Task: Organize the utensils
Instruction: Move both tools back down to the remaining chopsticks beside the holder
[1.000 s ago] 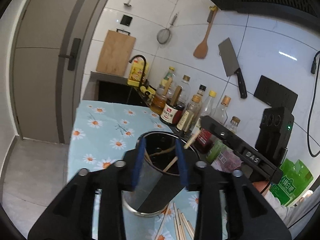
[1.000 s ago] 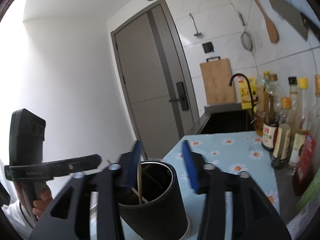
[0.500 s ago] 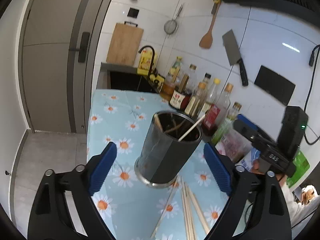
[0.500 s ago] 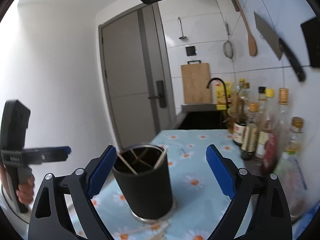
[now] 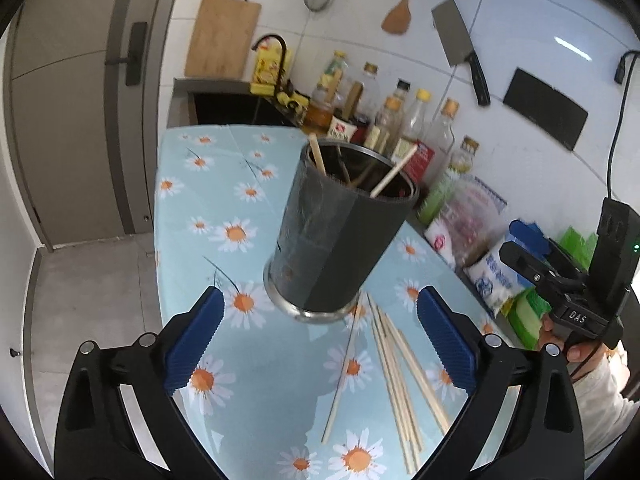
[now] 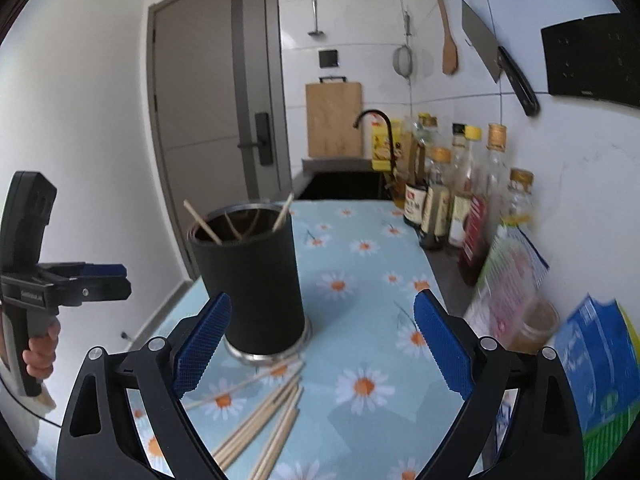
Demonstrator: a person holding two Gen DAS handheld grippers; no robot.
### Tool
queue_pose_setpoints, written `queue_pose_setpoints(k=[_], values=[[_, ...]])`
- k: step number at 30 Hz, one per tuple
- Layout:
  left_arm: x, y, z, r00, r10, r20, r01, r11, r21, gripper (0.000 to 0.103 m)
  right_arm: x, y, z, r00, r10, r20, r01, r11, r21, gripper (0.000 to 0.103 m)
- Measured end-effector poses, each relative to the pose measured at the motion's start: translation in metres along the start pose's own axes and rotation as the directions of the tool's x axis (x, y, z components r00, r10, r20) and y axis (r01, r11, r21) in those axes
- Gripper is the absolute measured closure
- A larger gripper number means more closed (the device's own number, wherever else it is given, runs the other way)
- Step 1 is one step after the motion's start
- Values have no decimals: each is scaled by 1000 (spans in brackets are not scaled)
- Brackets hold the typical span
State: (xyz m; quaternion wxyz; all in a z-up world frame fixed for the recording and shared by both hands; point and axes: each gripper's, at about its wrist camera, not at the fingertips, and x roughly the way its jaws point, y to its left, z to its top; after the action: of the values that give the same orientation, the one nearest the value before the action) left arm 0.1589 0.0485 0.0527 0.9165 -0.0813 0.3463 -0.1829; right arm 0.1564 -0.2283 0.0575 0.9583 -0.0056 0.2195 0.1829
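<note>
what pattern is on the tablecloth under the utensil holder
Light blue with white, orange-centred daisies on the tablecloth, clearest in the left wrist view.

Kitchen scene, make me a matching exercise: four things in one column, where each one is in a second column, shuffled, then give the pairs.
Things:
1. cleaver
2. loose chopsticks
3. utensil holder
4. wooden cutting board

Places:
A. standing upright on the daisy tablecloth
B. leaning against the wall behind the sink
C. hanging on the tiled wall
D. lying flat on the cloth in front of the holder

Pairs: 1-C, 2-D, 3-A, 4-B
</note>
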Motion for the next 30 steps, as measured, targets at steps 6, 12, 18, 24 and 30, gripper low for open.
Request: queue_pose_setpoints(k=[6, 12, 18, 24, 30], values=[[20, 7, -13, 996, -24, -83, 26, 999, 29, 7, 3, 14, -29, 993, -71, -96, 71, 997, -3, 15], [44, 12, -25, 985, -57, -164, 68, 996, 61, 7, 11, 21, -63, 970, -137, -203, 140, 990, 0, 15], [67, 17, -36, 971, -111, -213, 123, 992, 42, 7, 17, 25, -90, 941, -172, -293, 186, 982, 22, 15], [88, 21, -43, 956, -120, -268, 139, 989, 51, 7, 26, 29, -109, 907, -209, -365, 230, 973, 17, 15], [101, 15, -45, 943, -120, -309, 158, 983, 98, 7, 38, 25, -119, 868, -268, -419, 298, 954, 8, 15]])
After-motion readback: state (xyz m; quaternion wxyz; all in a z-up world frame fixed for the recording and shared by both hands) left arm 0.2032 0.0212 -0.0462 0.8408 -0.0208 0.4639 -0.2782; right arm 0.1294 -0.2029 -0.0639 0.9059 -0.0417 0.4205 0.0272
